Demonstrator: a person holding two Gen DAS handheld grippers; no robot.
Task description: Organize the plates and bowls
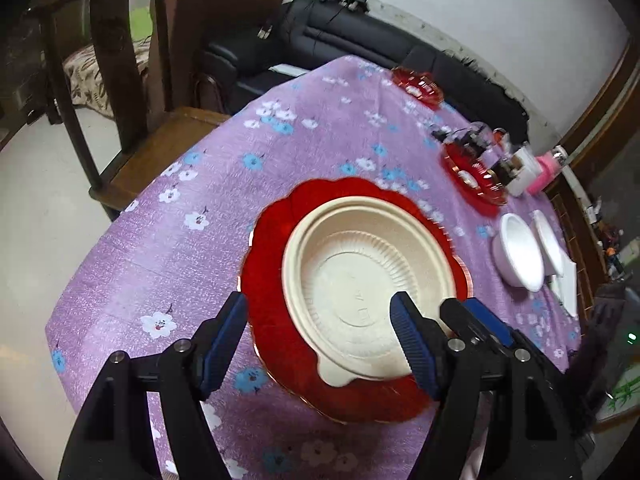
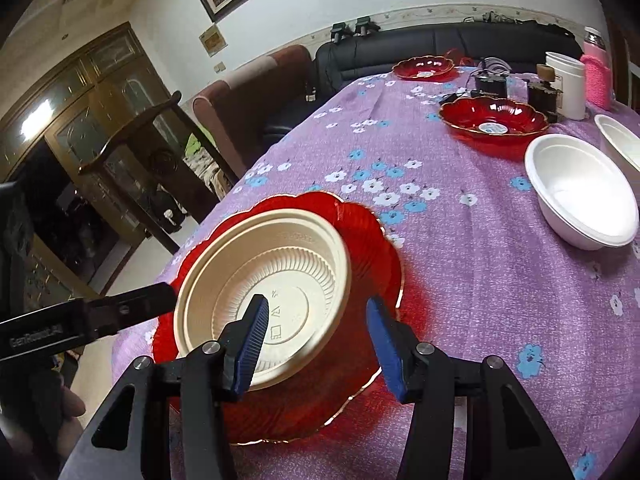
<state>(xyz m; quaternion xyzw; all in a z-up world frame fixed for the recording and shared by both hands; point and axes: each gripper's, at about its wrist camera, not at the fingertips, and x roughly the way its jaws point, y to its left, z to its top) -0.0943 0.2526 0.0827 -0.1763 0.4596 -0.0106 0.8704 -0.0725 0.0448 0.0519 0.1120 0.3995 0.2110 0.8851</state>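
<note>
Red glass, scalloped and gilt-rimmed: the large plate [image 1: 280, 352] lies near the table's [image 1: 132, 264] near edge on the purple floral cloth, a cream plastic bowl [image 1: 352, 276] nested inside it. The left gripper [image 1: 320, 344] stands wide, its pads clear of both rims. The right gripper [image 2: 316, 344] is parted, straddling the bowl's near rim without pressing. Two white bowls [image 2: 580, 196] sit toward the right edge; two smaller red dishes [image 2: 492, 124] and assorted clutter occupy the far side.
</note>
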